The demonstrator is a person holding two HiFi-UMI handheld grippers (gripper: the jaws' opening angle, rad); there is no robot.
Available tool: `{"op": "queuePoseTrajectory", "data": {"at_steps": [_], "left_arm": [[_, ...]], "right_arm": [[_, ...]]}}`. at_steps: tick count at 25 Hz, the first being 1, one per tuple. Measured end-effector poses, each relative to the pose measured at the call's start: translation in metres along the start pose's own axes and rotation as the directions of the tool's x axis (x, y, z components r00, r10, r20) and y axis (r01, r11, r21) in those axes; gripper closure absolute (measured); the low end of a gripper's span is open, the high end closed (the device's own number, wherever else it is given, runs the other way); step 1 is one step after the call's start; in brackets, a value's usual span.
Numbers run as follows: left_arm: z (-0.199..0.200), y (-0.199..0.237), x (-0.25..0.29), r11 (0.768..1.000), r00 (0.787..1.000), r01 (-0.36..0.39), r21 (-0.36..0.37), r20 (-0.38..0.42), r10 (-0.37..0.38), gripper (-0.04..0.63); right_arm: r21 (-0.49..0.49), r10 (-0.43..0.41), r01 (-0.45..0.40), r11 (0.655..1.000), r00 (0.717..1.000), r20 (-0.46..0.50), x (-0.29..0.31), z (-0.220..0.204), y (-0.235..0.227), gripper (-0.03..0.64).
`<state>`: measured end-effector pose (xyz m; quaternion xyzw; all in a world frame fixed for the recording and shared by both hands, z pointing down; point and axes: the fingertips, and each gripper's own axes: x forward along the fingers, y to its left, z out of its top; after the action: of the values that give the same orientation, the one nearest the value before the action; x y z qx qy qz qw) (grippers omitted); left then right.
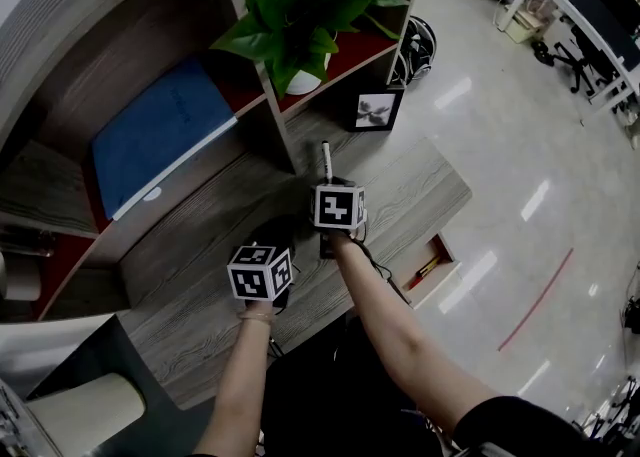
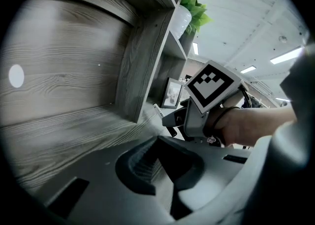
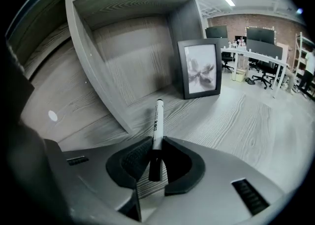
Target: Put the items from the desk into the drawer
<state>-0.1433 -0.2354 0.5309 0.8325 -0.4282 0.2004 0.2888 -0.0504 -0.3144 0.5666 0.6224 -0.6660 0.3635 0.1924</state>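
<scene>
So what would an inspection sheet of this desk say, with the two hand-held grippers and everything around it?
Surface: grey wood-grain desk, with a shelf unit at its back.
Job's things: white marker with a black cap, lifted off the desk; drawer open at the desk's right, with a red pen inside.
Clutter: picture frame standing on the desk; blue folder and potted plant on the shelves.
Grippers: right gripper shut on the marker; left gripper shut and empty, over the desk.
Cables: what looks like a thin dark cord beside the right forearm.
Surroundings: glossy floor; office desks and chairs beyond.
</scene>
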Motion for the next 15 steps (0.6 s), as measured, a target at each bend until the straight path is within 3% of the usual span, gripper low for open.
{"op": "queuePoseTrajectory", "data": {"at_steps": [15], "left_arm": [[-0.005, -0.078, 0.02, 0.994, 0.995, 0.1, 0.045, -0.032, -0.098, 0.583]], "right_arm": [[0.064, -0.047, 0.043, 0.997, 0.997, 0.054, -0.061, -0.005, -0.07, 0.537]]}}
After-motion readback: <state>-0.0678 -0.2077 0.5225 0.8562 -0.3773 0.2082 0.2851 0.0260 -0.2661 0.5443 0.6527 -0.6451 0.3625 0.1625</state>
